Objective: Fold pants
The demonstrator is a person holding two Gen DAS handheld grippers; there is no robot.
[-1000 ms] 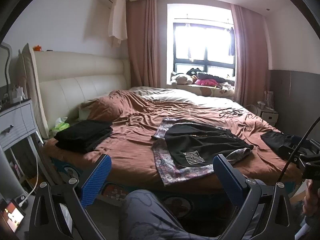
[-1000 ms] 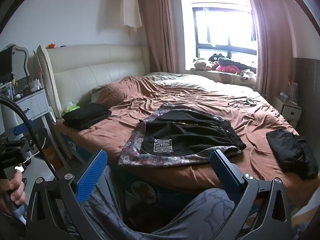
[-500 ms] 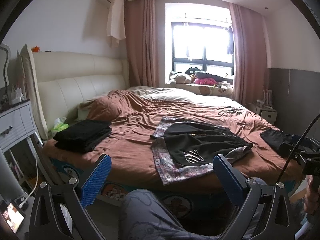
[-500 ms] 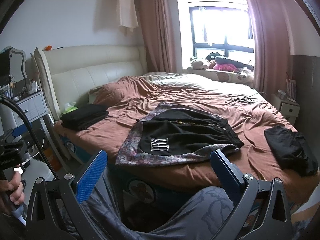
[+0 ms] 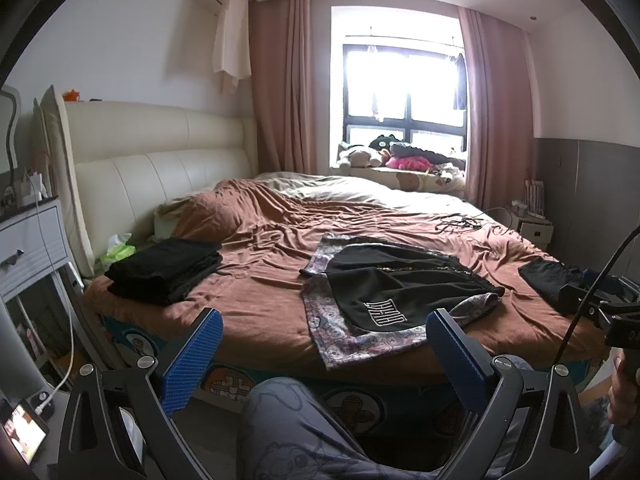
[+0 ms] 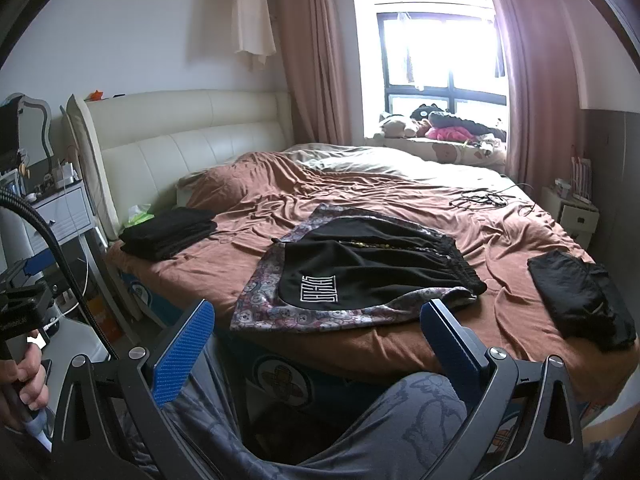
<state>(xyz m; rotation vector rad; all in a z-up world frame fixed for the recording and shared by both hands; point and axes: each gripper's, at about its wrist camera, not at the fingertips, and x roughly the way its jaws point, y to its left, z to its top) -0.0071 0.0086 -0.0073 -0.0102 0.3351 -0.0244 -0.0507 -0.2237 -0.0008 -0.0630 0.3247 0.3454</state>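
Observation:
Black shorts with a white emblem (image 5: 400, 284) (image 6: 372, 268) lie spread on a patterned cloth (image 5: 352, 340) (image 6: 280, 312) near the bed's front edge. My left gripper (image 5: 324, 344) is open and empty, held off the bed above the person's knee, short of the shorts. My right gripper (image 6: 320, 336) is open and empty, also in front of the bed edge, short of the shorts. A folded black stack (image 5: 168, 268) (image 6: 168, 232) lies at the bed's left. A crumpled black garment (image 6: 580, 296) (image 5: 552, 276) lies at the right.
The bed has a rumpled brown sheet (image 5: 260, 280) (image 6: 224, 256) and a cream headboard (image 5: 160, 168). A white nightstand (image 5: 28, 240) stands left, with a phone (image 5: 22, 432) on the floor. Cables (image 6: 480, 200) lie far on the bed. The person's knee (image 5: 288, 420) is below the grippers.
Both views have shifted slightly; the grippers stay open and empty in front of the bed. Nothing on the bed has moved.

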